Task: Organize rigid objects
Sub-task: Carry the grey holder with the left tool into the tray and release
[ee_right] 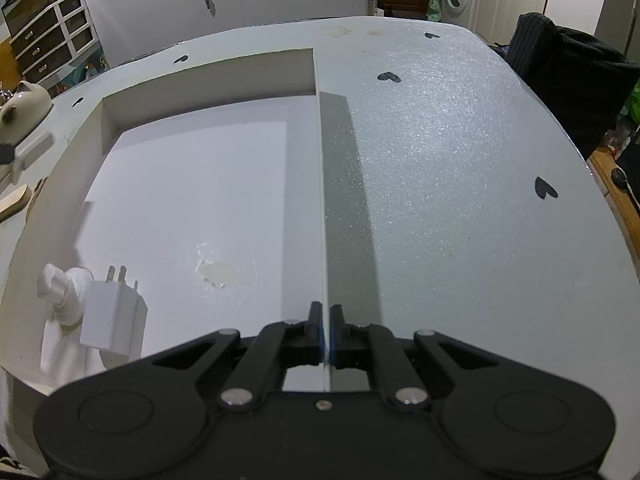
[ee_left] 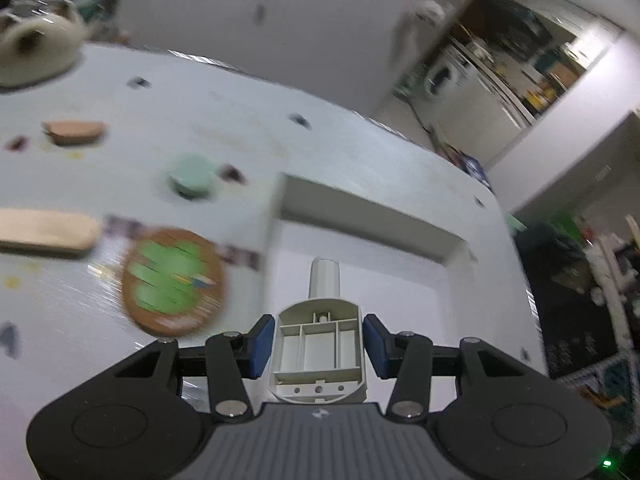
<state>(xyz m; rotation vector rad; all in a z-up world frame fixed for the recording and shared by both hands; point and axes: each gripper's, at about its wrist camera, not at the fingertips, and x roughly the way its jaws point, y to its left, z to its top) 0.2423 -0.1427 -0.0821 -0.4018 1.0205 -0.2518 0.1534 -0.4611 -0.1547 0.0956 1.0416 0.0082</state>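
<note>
- Your left gripper [ee_left: 319, 346] holds a grey plastic part [ee_left: 319, 350] between the blue pads, above the near edge of the box [ee_left: 362, 208].
- Carry it over the wall and release it low, near the plug [ee_right: 114, 314].
- Your right gripper [ee_right: 326, 330] pinches the box's right wall [ee_right: 322, 200]; hold it steady.

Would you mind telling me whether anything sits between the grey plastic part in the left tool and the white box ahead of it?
Nothing visible does. The grey plastic part, between the pads of the left tool, faces the white box; the box floor ahead looks bare. The white charger lies in a near corner, off to the side.
</note>
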